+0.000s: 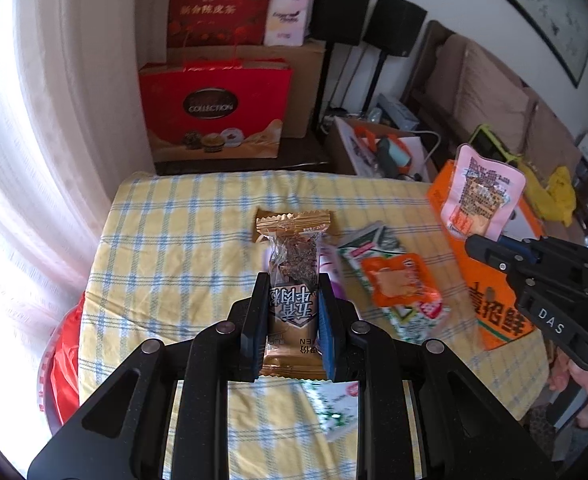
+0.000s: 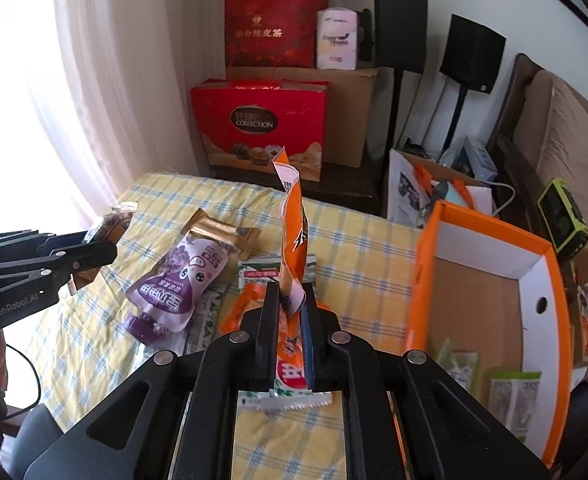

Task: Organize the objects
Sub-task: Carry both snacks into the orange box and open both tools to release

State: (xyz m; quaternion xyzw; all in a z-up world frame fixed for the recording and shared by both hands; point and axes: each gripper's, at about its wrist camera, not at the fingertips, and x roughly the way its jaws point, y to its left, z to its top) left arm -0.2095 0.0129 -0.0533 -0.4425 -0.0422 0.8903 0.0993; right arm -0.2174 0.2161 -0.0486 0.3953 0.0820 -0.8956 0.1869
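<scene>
Snack packets: your left gripper (image 1: 289,312) pinches a crinkly gold-and-clear beef bar wrapper (image 1: 292,264) above the checked yellow cloth (image 1: 173,248). Your right gripper (image 2: 289,332) clamps a flat orange-and-white sachet (image 2: 293,240) upright, beside the orange-rimmed cardboard box (image 2: 490,264). A glossy purple pouch (image 2: 181,280) lies on the cloth.

Bright daylight pours through the white curtain (image 1: 25,152) on the left and washes it out almost to plain white, the checked tablecloth (image 1: 181,248) is evenly lit with only soft shadows, and both round fisheye pictures bend straight lines and go dark and a bit blurry at the corners.
</scene>
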